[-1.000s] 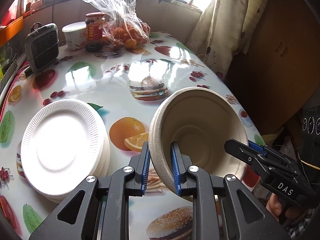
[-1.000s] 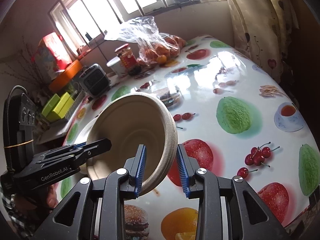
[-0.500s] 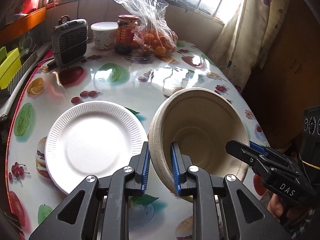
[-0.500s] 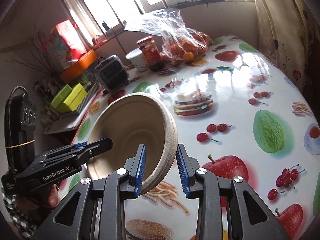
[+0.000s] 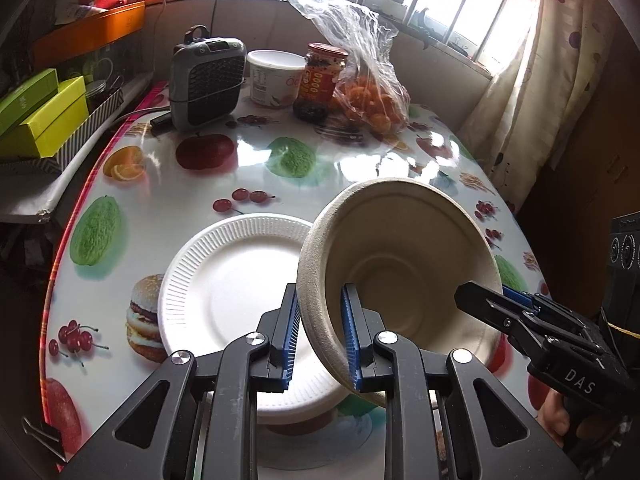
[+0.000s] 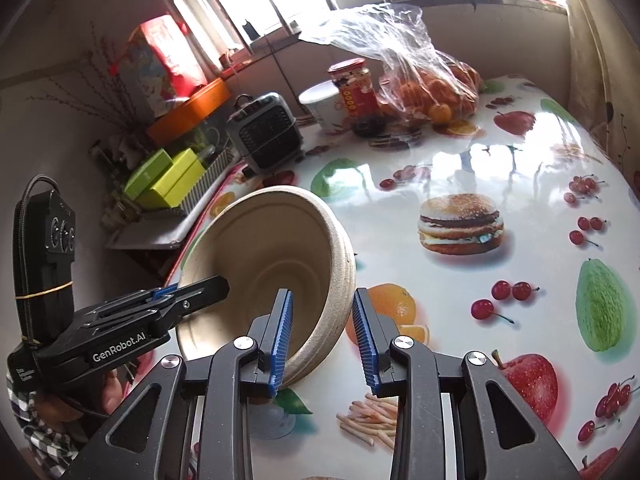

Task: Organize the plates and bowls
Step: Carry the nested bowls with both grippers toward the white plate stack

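A beige pulp bowl stack (image 5: 404,264), several nested bowls with ridged rims, is held up off a round table (image 5: 180,208) between two handheld grippers. The bowls are tilted so the opening faces the cameras.

The left gripper (image 5: 320,336) has its two blue-padded fingers pinching the near left part of the rim, one pad inside the bowl and one against the outer wall. The right gripper (image 6: 322,336) straddles the opposite side of the rim. Its left pad sits inside the bowl against the wall; its right pad appears to stand slightly off the outside, so whether it presses cannot be told from these views. In the left wrist view the right gripper's black finger reaches over the rim from the right, and part of a hand (image 5: 558,416) shows below it.

Beneath and to the left of the bowls lies a stack of white foam plates (image 5: 228,292) with fluted rims, flat on the table's glossy fruit-and-burger print cloth. The bowl's lower edge overlaps the plates' right side in the picture.

At the far side of the table, near the window, stand a small grey fan heater (image 5: 206,78), a white lidded tub (image 5: 276,78), a red-capped jar (image 5: 322,76) and a clear plastic bag of oranges (image 5: 368,88). Yellow-green boxes (image 5: 40,112) sit on a shelf off the table's far left edge. A pale curtain (image 5: 532,92) hangs at the right
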Demonstrator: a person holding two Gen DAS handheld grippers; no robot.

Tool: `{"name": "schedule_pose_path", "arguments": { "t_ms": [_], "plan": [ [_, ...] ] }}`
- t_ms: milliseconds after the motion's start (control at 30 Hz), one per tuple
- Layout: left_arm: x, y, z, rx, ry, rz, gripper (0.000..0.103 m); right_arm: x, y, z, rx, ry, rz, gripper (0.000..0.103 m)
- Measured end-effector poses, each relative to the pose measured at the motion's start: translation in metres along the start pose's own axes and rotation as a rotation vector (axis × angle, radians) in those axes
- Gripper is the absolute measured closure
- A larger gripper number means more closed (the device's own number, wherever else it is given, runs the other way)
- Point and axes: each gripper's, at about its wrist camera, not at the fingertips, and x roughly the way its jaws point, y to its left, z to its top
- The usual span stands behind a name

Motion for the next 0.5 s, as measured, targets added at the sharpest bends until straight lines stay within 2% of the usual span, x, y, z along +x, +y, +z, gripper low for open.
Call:
{"name": "schedule_pose_path", "arguments": {
  "t_ms": [500],
  "plan": [
    [-0.001,0.048,0.010,-0.087,-0.010,0.060,0.082,0.050,0.030,0.019,-0.031,0.077,0.061,0.072]
  ]
}}
